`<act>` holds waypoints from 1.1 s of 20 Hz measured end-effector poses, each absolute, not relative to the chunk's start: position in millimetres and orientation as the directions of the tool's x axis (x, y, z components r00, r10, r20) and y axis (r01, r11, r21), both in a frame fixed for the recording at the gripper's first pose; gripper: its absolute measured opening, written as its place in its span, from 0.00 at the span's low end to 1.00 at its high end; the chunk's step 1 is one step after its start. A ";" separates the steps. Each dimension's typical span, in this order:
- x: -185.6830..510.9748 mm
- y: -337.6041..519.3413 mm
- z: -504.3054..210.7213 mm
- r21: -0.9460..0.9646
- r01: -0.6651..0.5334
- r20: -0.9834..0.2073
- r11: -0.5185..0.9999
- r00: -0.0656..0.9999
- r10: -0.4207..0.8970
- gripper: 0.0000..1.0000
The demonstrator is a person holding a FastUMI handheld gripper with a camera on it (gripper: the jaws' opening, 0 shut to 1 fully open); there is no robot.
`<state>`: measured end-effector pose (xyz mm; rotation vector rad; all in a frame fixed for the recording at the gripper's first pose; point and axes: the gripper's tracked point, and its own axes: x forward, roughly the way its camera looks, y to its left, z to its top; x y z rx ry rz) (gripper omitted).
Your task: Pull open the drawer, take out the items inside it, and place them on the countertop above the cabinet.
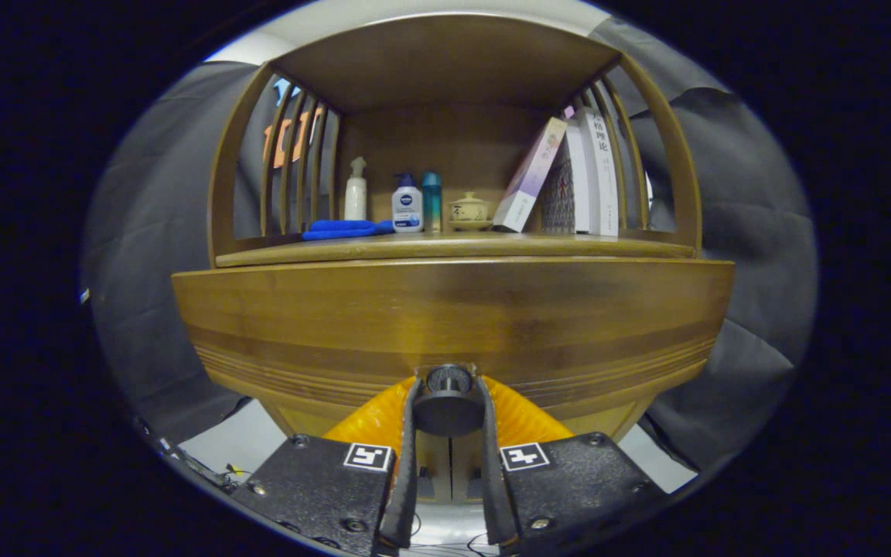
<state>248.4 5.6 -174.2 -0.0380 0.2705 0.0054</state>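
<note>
A wooden cabinet drawer front [453, 317] stands straight ahead, its dark round knob [448, 402] held between my two fingers. My gripper [448, 398] is shut on that knob, both fingers pressing its sides. Above the drawer runs the countertop [453, 246], a wooden shelf surface. The drawer's inside is hidden, so its contents cannot be seen.
On the countertop stand a white spray bottle [355, 190], a lotion pump bottle [407, 204], a teal bottle [431, 201], a small lidded cup [469, 210], leaning books [569, 174] and a blue cloth [345, 229]. Slatted wooden sides and a top board enclose that shelf.
</note>
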 end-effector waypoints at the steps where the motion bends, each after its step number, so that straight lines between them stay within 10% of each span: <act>1: 241.3 4.7 -174.4 -0.039 -0.010 -0.264 0.999 0.964 -0.001 0.38; 22: 121.2 3.4 -185.9 -0.015 -0.054 -0.262 0.998 0.964 0.048 0.38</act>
